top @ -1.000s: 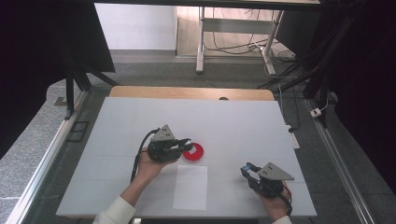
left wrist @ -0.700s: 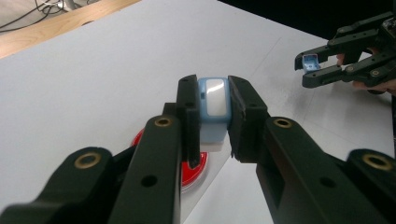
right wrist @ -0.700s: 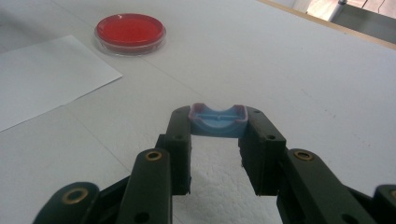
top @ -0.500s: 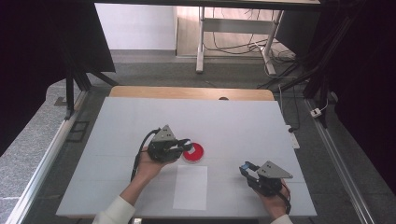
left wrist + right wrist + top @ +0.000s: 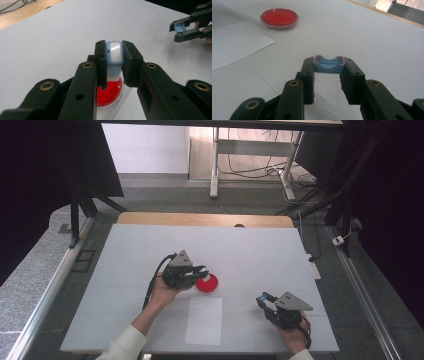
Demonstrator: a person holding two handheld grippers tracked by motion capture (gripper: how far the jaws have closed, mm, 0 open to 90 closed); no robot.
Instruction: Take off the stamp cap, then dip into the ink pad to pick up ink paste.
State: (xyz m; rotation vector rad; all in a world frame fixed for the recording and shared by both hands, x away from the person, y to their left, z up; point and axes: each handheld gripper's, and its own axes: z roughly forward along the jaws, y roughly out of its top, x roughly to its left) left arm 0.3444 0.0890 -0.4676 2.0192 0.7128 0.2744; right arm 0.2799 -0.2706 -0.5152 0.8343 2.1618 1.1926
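White flat surface [image 5: 250, 250] is carrying white paper sheet [image 5: 204, 320] near its front edge. Shallow round clear dish with red filling [image 5: 207, 283] is sitting just beyond sheet. Left tongs [image 5: 114, 53] are being held over dish, pinching small light-blue plastic body with pale window. Right tongs [image 5: 329, 65] are pinching matching light-blue cap piece, well apart at right. Judged step: the two blue parts are being kept separated above dish. Next move is likely calling for steady lowering of blue body toward red filling.
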